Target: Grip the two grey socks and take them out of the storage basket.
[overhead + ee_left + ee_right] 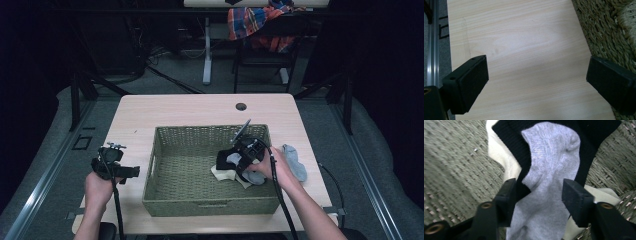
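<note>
Table (200, 107): light wood top, bare under the L gripper's fingers.

Basket (165, 170): woven, rectangular, sits mid-table. Its wall runs just outside the L gripper's right-hand finger in the left gripper view; its floor lies below and to both sides of the R gripper's fingers.

L gripper (536, 82): held in the person's left hand (97, 187) over the table, beside the basket's outer wall. Fingers (469, 82) spread wide, nothing between them. Bare wood shows in the gap.

R gripper (539, 197): held in the right hand (275, 172), reaching down into the basket's near-right part. Fingers (576, 197) parted, one each side of the grey sock. Left-hand finger sits at the sock's edge; right-hand finger close to the other edge. Firm contact: cannot tell. Not pinched tight.

Sock pile, inside basket, directly under R fingers:
- Black sock (596, 135): beyond the fingertips, under the grey sock, edges showing both sides.
- Grey sock (551, 170): on top, runs between the fingers and out past the tips.
- Cream sock (499, 155): lowest, showing outboard of the left-hand finger and again outboard of the right-hand one.

Second grey sock (295, 161): lies on the table outside the basket, just beyond the right hand, apart from both sets of fingers.
</note>
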A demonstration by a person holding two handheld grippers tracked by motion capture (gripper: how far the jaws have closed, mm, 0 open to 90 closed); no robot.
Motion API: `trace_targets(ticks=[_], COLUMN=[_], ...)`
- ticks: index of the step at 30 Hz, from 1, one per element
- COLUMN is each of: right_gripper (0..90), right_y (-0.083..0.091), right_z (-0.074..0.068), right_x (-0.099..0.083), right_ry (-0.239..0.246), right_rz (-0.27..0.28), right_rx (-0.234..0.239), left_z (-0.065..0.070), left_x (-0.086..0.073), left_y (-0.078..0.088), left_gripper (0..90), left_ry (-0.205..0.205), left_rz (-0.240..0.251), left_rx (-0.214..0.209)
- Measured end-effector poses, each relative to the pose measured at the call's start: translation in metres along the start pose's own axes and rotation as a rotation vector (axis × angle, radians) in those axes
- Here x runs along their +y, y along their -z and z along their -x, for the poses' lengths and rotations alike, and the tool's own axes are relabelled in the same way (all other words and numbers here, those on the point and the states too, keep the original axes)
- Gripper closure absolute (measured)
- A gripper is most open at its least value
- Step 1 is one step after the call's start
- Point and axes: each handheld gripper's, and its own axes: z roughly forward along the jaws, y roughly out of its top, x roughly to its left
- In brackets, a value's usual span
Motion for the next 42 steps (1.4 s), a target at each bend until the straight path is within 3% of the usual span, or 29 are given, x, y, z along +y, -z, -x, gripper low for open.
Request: trace_targets(ticks=[3, 8, 12, 13, 21, 26, 42], right_gripper=[55.5, 84.9, 85.8, 86.0, 86.1, 86.1, 86.1], right_y=[-0.004, -0.005, 0.004, 0.018, 0.059, 0.074, 0.109], right_z=[-0.001, 0.003, 0.002, 0.0, -0.009, -0.011, -0.012], right_x=[0.001, 0.002, 0.001, -0.001, -0.006, -0.008, -0.017], right_ry=[-0.002, -0.011, -0.019, -0.007, 0.024, 0.042, 0.033], right_rz=[-0.017, -0.017, 0.023, 0.051, 0.165, 0.18, 0.265], right_rx=[-0.011, -0.033, -0.023, -0.023, -0.02, -0.021, -0.006], left_z=[0.0, 0.0, 0.0, 0.001, 0.002, 0.002, 0.003], left_x=[0.0, 0.0, 0.0, 0.0, 0.001, 0.0, 0.0], left_y=[0.0, 0.0, 0.0, 0.0, -0.002, -0.001, 0.0], left_gripper=[4.3, 4.3, 4.4, 4.4, 4.4, 4.4, 4.4], left_ry=[-0.002, -0.001, -0.002, -0.004, -0.008, -0.008, -0.012], left_rz=[-0.004, -0.004, -0.001, -0.002, -0.008, -0.004, -0.003], left_rx=[-0.002, 0.0, 0.003, 0.003, 0.003, 0.005, 0.003])
